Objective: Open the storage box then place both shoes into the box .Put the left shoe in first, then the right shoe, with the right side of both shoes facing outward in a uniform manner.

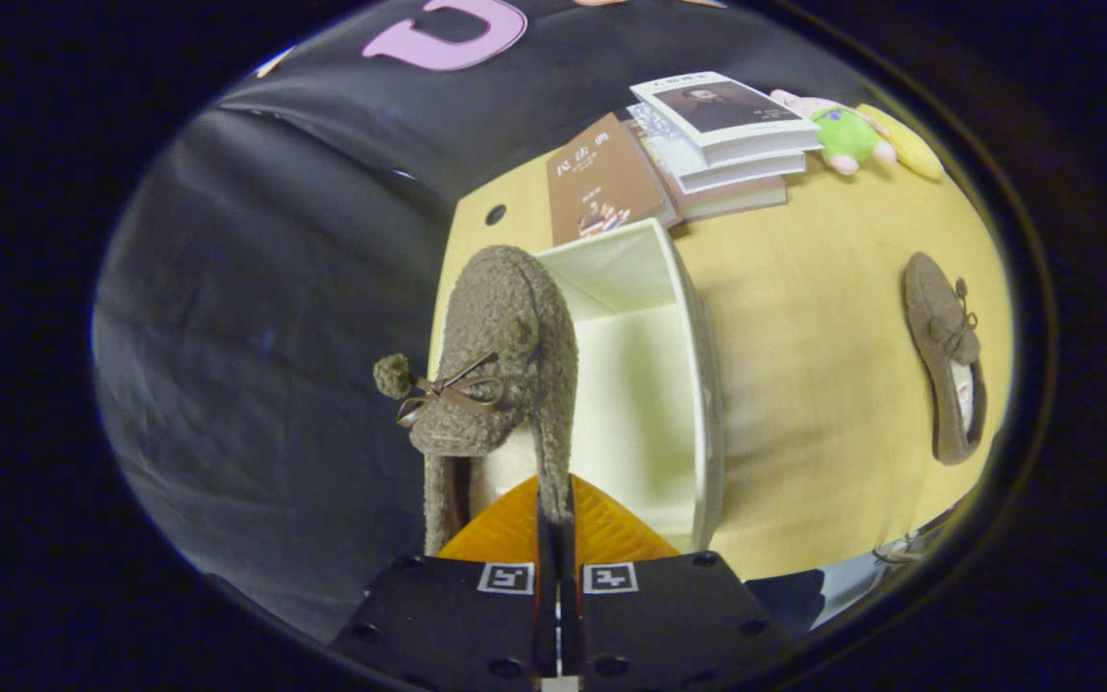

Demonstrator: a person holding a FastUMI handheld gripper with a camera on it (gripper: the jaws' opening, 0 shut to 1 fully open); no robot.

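The gripper (558, 524) pinches, both fingers nearly together, the heel wall of a fuzzy brown bouclé slipper with a bow and pompom (501, 365), holding it just beside the open white rigid storage box (702, 384). Its brown twin slipper (946, 360) lies well apart on the yellow wooden table (823, 423), near stacked books (707, 144). Lowering the soft, floppy shoe cleanly likely calls for clearing the box wall first and keeping its right side outward.
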